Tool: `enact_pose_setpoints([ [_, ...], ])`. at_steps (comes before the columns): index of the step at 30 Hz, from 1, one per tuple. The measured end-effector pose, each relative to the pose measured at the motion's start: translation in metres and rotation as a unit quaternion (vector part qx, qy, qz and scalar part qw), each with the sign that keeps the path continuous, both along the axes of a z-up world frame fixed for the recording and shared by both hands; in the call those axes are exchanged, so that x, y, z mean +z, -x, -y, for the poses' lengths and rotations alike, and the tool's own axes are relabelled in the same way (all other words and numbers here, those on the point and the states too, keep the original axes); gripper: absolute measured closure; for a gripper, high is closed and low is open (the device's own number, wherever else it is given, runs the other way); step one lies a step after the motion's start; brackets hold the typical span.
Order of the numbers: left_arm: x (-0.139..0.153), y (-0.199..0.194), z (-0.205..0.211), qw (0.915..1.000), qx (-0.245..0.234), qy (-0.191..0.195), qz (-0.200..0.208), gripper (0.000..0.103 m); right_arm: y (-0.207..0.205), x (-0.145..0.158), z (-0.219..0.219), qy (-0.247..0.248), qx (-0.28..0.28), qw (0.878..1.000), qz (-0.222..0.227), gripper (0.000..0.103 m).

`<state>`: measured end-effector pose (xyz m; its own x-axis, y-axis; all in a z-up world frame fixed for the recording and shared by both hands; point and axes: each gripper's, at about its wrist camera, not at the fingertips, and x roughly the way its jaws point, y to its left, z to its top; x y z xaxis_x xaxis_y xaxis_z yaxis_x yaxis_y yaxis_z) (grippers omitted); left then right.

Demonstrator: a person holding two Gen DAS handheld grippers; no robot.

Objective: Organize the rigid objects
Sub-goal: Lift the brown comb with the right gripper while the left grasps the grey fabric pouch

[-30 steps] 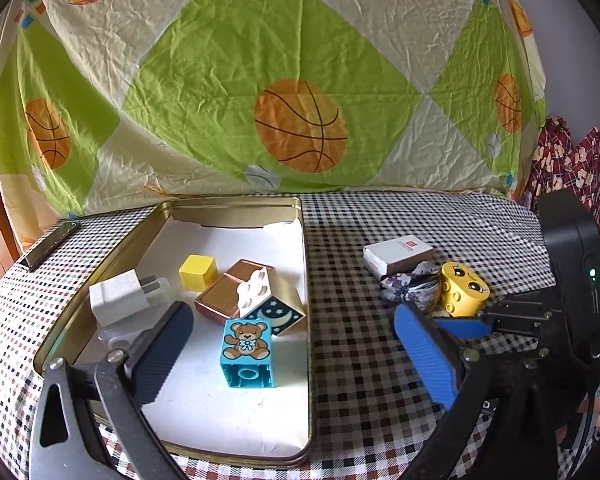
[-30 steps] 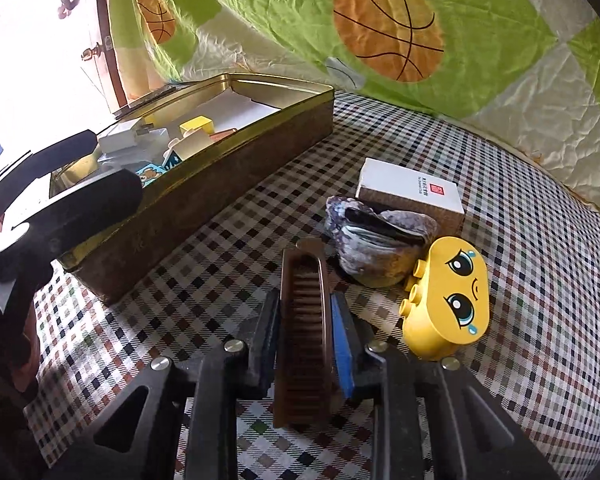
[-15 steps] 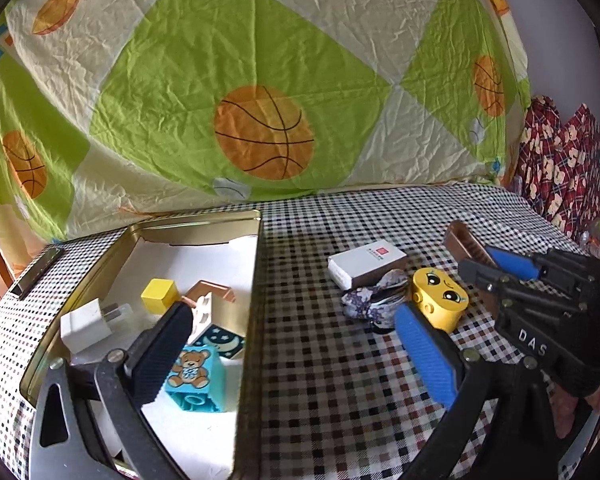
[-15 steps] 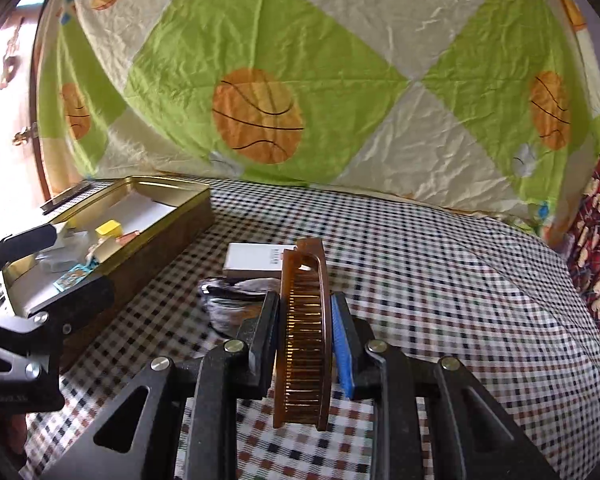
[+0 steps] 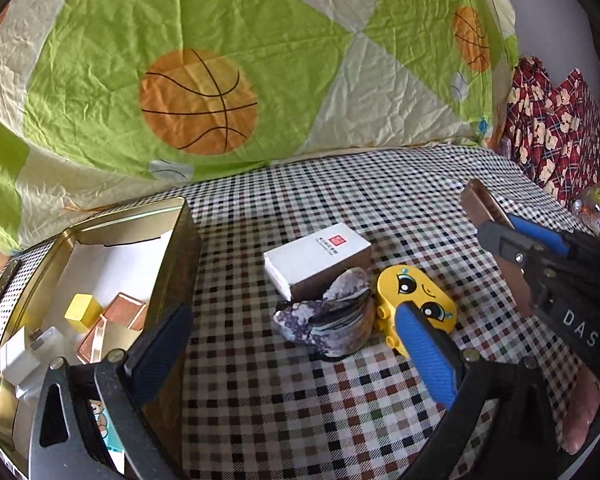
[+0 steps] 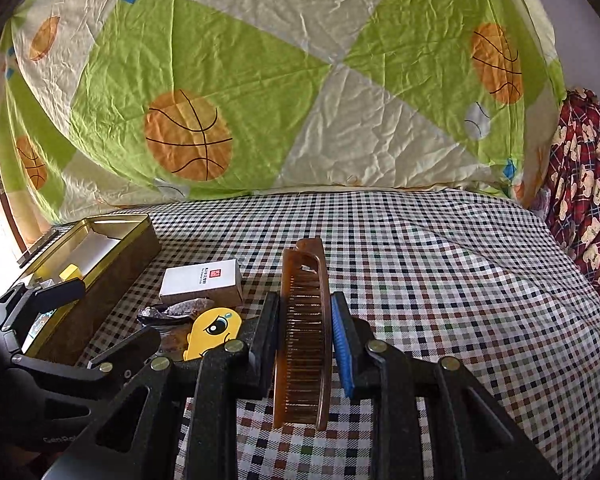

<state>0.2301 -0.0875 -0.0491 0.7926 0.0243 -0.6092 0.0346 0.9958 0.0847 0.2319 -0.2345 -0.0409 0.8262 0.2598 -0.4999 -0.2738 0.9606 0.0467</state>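
The right gripper [image 6: 305,344] is clenching a brown comb [image 6: 302,332], now lifted off the checked bed [image 6: 440,264]. The left gripper [image 5: 292,344], gaping empty, has swung from the tin [image 5: 180,236] toward the yellow block [image 5: 416,300] ahead.

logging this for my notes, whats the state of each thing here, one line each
comb: clamped in the right gripper, off the table
left gripper: open, empty
tin: open, no lid on it, blocks inside
white box: shut, lying flat on the cloth
yellow face block: on the cloth, face up
folded cloth: crumpled beside the block
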Motion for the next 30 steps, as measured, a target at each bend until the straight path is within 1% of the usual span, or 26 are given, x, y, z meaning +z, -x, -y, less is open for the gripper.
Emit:
enact_pose_setpoints([
  [2,-0.003,-0.006,0.004,0.9998,-0.009,-0.003,-0.015,0.001,-0.003,0.001,0.004,-0.005,0.000,1.000,-0.001,0.076],
  [5,-0.006,-0.016,0.001,0.9994,-0.007,0.009,-0.032,0.003,-0.002,0.002,0.005,-0.010,0.000,1.000,0.000,0.076],
  [7,-0.009,-0.021,-0.003,0.9987,-0.010,0.022,-0.045,0.009,-0.003,0.002,0.005,-0.011,0.001,1.000,-0.002,0.076],
  [8,-0.011,-0.022,-0.005,0.9981,-0.012,0.029,-0.052,0.011,-0.003,0.003,0.005,-0.012,0.001,1.000,-0.002,0.076],
  [9,-0.011,-0.022,-0.006,0.9978,-0.012,0.034,-0.055,0.013,-0.003,0.003,0.005,-0.012,0.001,1.000,-0.002,0.076],
  [11,-0.010,-0.020,-0.007,0.9979,-0.015,0.036,-0.051,0.013,-0.002,0.003,0.005,-0.012,0.002,1.000,-0.002,0.076],
  [13,-0.010,-0.021,-0.004,0.9979,-0.018,0.032,-0.054,0.017,-0.003,0.003,0.005,-0.011,0.002,1.000,-0.003,0.076],
  [17,-0.013,-0.024,0.007,0.9969,-0.039,0.010,-0.068,0.017,-0.003,0.003,0.005,-0.011,0.001,1.000,-0.006,0.076],
  [18,-0.014,-0.025,0.009,0.9961,-0.047,0.009,-0.075,0.018,-0.003,0.003,0.005,-0.010,0.001,1.000,-0.006,0.076],
  [19,-0.016,-0.027,0.011,0.9952,-0.053,0.008,-0.082,0.029,-0.003,0.003,0.006,-0.010,0.001,1.000,-0.006,0.076],
  [21,-0.019,-0.030,0.012,0.9937,-0.059,0.012,-0.095,0.040,-0.003,0.003,0.006,-0.011,0.002,1.000,-0.006,0.076],
  [25,-0.016,-0.026,0.009,0.9941,-0.063,0.025,-0.085,0.044,-0.001,0.004,0.007,-0.014,0.002,1.000,0.000,0.076],
  [30,-0.009,-0.012,0.008,0.9970,-0.055,0.020,-0.052,0.044,0.005,0.008,0.009,-0.018,0.002,1.000,0.018,0.076],
])
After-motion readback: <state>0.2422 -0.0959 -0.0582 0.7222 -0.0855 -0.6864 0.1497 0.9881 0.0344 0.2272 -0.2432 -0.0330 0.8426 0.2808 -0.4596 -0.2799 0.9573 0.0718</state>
